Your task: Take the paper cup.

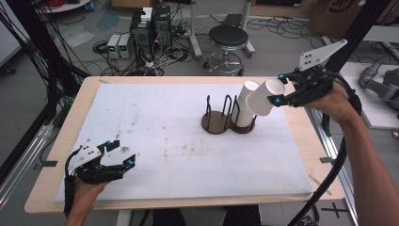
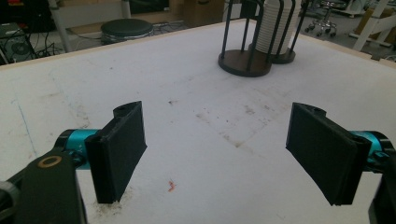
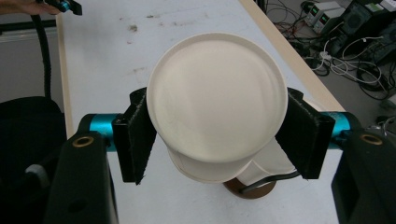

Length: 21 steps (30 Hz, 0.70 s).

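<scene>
While your right gripper (image 1: pixel 275 100) pinches a white paper cup (image 1: pixel 263 96), your left gripper (image 1: pixel 126 160) rests with jaws spread and nothing between them.

You hold the cup on its side, both pads pressed against its wall, its base turned toward your gripper's camera. Just under and beyond it stands the stack of cups (image 1: pixel 244 106) inside the black wire holder (image 1: pixel 215 121) on the white mat (image 1: pixel 155 117). Your left gripper lies low over the mat, well apart from the holder.
</scene>
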Motion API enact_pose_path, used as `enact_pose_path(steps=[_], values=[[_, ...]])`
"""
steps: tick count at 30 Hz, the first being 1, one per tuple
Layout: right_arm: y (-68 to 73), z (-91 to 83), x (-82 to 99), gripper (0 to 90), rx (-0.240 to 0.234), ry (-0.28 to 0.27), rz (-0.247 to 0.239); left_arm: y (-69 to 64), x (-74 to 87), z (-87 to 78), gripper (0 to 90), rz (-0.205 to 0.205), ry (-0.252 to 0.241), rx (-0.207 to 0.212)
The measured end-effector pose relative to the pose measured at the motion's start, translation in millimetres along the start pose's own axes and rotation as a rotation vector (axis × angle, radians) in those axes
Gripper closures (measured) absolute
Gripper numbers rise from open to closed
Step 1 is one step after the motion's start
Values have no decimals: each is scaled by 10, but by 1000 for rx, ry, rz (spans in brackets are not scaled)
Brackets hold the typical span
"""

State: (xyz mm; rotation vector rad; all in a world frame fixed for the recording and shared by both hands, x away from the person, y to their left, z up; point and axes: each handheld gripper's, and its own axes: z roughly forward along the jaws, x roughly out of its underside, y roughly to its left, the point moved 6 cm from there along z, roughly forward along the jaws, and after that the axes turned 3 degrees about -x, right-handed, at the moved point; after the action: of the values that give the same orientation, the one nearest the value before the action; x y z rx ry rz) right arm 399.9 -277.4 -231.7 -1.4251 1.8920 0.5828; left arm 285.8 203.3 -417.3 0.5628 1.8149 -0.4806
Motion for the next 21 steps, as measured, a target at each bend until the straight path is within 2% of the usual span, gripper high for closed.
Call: enact_pose_path(steps=[11,21], values=[[212,63,78,342,-10,-33,-9,-29,-13,-19,196,1,-4,3],[338,256,256,342,-37,-56,22,-48,-15,-27,196,3,-6,6]])
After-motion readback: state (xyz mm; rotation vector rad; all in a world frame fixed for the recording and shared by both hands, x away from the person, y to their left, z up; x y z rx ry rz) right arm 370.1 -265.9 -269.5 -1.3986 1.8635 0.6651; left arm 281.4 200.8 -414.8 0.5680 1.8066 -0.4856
